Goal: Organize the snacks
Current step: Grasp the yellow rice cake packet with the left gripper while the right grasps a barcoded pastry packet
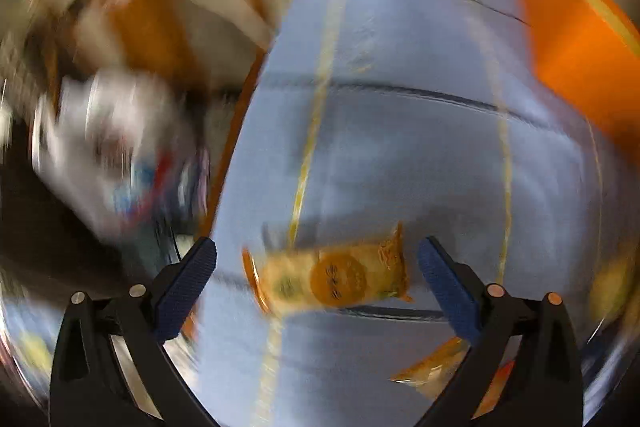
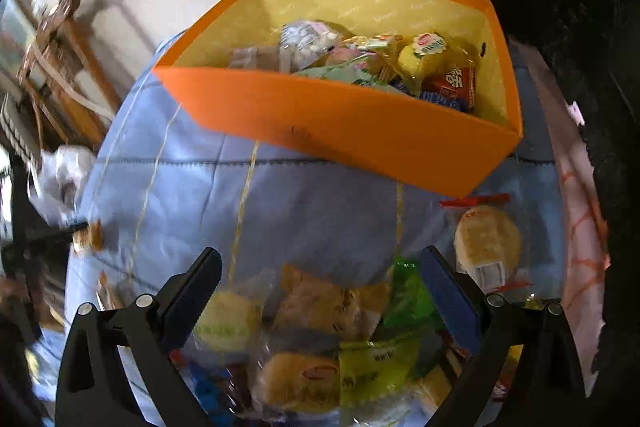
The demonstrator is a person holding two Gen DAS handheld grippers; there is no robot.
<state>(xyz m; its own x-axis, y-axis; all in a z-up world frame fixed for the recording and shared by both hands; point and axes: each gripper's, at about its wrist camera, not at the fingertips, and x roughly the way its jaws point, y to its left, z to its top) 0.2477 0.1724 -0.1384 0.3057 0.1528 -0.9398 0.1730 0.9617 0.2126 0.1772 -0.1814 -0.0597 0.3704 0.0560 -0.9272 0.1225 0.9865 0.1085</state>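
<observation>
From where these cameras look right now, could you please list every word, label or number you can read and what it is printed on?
None can be read for certain.
Red packet in the orange box: large white characters, illegible.
Yellow snack in the box: red oval logo, too small.
Round cake pack: white label, too small.
Green packet: blurred print.
Orange packet on the blue cloth: motion-blurred.

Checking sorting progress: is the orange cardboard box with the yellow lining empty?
No. The orange cardboard box already holds several wrapped snacks, heaped inside.
</observation>
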